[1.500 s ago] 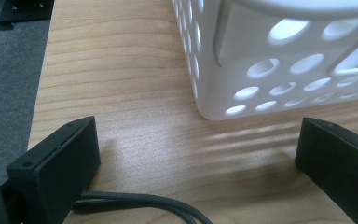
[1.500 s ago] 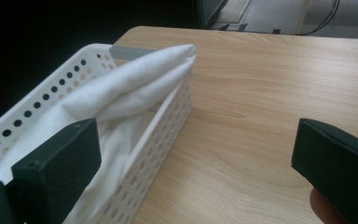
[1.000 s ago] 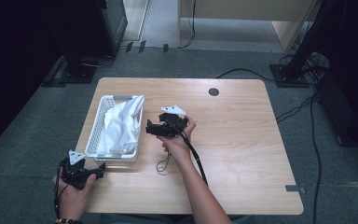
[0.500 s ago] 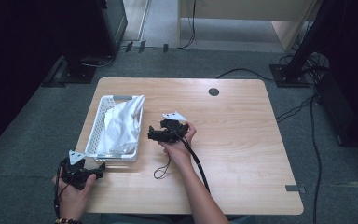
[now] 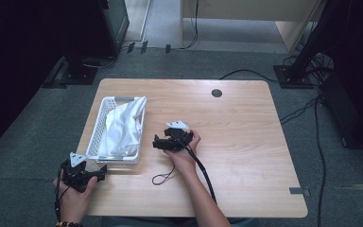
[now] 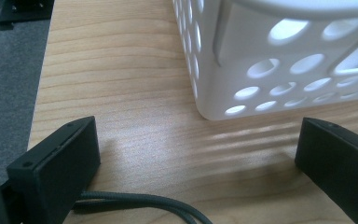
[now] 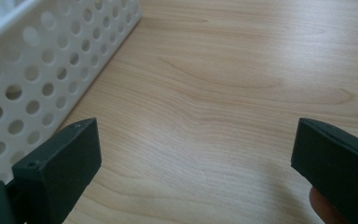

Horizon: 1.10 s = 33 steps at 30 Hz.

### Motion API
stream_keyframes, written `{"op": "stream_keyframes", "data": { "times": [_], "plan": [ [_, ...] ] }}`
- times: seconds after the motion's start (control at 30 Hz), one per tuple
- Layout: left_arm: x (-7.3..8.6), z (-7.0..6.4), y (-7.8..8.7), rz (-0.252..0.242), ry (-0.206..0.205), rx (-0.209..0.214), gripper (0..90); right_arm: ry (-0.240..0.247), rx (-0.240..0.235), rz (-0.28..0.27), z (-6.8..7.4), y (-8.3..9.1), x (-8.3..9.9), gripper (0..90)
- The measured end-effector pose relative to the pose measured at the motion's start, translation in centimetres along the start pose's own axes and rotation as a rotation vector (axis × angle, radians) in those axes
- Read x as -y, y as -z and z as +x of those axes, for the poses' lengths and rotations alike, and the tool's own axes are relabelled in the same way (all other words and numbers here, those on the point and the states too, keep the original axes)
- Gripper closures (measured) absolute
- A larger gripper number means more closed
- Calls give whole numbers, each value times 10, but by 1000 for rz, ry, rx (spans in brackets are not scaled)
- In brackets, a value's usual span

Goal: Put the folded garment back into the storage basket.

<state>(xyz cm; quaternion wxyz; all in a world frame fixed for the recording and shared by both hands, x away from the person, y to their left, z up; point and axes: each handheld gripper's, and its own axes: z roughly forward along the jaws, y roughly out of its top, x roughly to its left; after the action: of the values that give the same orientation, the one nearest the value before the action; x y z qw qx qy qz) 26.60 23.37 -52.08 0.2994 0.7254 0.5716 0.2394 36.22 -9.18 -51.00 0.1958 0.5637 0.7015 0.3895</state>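
A wooden table (image 5: 246, 142) is seen from above, with a person's forearms coming in from the bottom edge. A white perforated basket (image 5: 103, 118) sits on the left part of the table, and a crumpled white cloth (image 5: 125, 127) lies inside it, one corner draped over the far right rim. The right gripper (image 5: 157, 143) is held in the person's right hand just to the right of the basket, near the middle of the table, pointing towards the basket's side; its black cable trails back along the forearm. In the right gripper view, its two black jaws stand wide apart with nothing between them, bare wood ahead and the basket's holed wall at the left. The left gripper (image 5: 101, 171) rests low at the near left corner of the table, just beside the basket's near end. In the left gripper view, its jaws are also spread wide and hold nothing, with the basket's corner close in front.
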Motion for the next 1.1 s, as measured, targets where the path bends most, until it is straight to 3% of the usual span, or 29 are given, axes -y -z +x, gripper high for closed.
{"op": "stream_keyframes", "data": {
  "times": [0.13,0.6,1.1],
  "plan": [
    [0,0,0,0,0,0,0,13,24,6,-8,3,8,6],
    [0,0,0,0,0,0,0,21,44,30,-28,13,20,7],
    [0,0,0,0,0,0,0,23,78,44,-40,23,28,8]
  ]
}}
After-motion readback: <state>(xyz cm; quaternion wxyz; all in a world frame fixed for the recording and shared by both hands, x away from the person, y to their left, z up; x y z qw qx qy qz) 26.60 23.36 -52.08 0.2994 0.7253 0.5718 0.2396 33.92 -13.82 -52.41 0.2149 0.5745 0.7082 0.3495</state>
